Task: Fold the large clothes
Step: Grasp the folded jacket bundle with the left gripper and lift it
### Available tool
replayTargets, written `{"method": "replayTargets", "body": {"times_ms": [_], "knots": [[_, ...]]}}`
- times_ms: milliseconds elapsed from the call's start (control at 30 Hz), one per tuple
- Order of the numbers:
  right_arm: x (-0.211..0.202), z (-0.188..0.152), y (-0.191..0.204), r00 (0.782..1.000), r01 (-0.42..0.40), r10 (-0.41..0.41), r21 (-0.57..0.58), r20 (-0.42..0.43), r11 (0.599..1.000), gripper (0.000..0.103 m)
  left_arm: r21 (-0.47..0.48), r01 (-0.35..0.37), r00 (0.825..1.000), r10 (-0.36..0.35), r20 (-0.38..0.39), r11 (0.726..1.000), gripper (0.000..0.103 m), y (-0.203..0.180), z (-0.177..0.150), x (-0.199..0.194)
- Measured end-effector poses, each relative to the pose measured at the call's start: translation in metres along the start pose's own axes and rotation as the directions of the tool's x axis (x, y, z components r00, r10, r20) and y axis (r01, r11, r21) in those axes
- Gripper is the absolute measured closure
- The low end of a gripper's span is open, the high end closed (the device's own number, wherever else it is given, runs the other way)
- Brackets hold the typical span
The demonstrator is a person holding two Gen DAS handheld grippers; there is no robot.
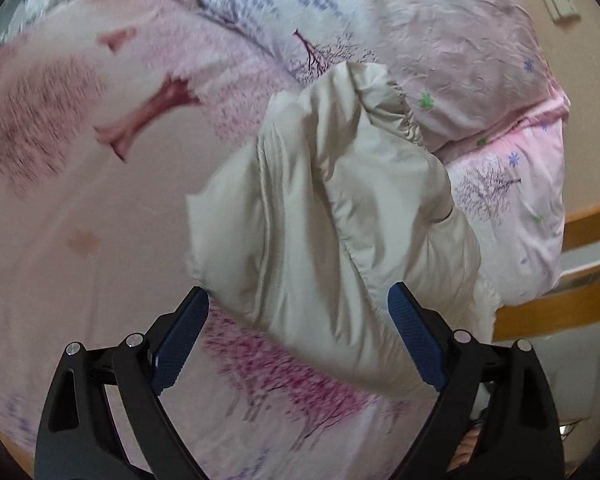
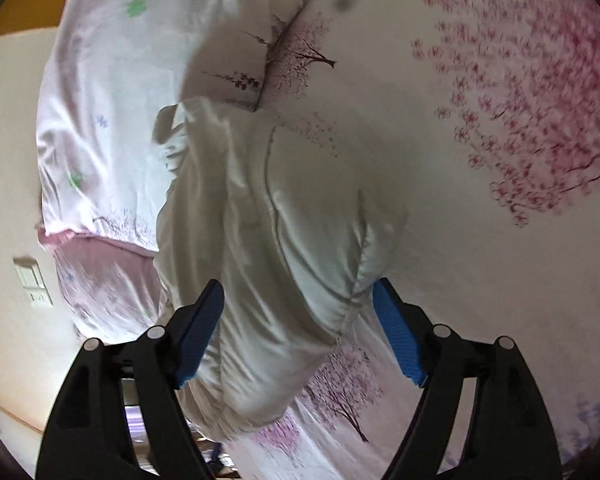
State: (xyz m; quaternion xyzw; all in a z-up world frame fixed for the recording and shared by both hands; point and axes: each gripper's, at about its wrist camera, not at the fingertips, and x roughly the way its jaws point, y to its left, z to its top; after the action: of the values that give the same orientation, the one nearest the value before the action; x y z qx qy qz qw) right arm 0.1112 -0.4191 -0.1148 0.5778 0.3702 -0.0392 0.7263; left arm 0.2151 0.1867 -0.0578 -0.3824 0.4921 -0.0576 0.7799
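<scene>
Nearest each lens, the left hand-held gripper (image 1: 298,334) and right hand-held gripper (image 2: 298,330) stand spread, pinching nothing, over a cream padded jacket (image 1: 332,208) lying bunched on a bed's blossom-print sheet (image 1: 100,220). Beyond it sits a rumpled floral duvet (image 1: 440,40). Folding well likely means pinching a hem or sleeve edge, then smoothing the bulk flat first.
</scene>
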Motion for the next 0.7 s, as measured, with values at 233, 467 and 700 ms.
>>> {"method": "replayTargets", "body": {"times_ms": [233, 467, 700], "knots": [[0.017, 0.008, -0.006, 1.0, -0.016, 0.015, 0.047, 0.02, 0.999, 0.02, -0.134, -0.002, 0.999, 0.009, 0.047, 0.991, 0.01, 0.009, 0.005, 0.02], [0.031, 0.011, -0.003, 0.999, -0.05, 0.049, 0.074, 0.016, 0.996, 0.042, -0.297, 0.034, 0.997, -0.012, 0.075, 0.954, 0.021, 0.035, 0.007, 0.03], [0.019, 0.002, 0.009, 0.992, -0.12, 0.118, 0.054, 0.041, 0.991, 0.077, -0.326, 0.118, 0.988, -0.077, 0.135, 0.938, 0.069, 0.037, 0.009, 0.019]]}}
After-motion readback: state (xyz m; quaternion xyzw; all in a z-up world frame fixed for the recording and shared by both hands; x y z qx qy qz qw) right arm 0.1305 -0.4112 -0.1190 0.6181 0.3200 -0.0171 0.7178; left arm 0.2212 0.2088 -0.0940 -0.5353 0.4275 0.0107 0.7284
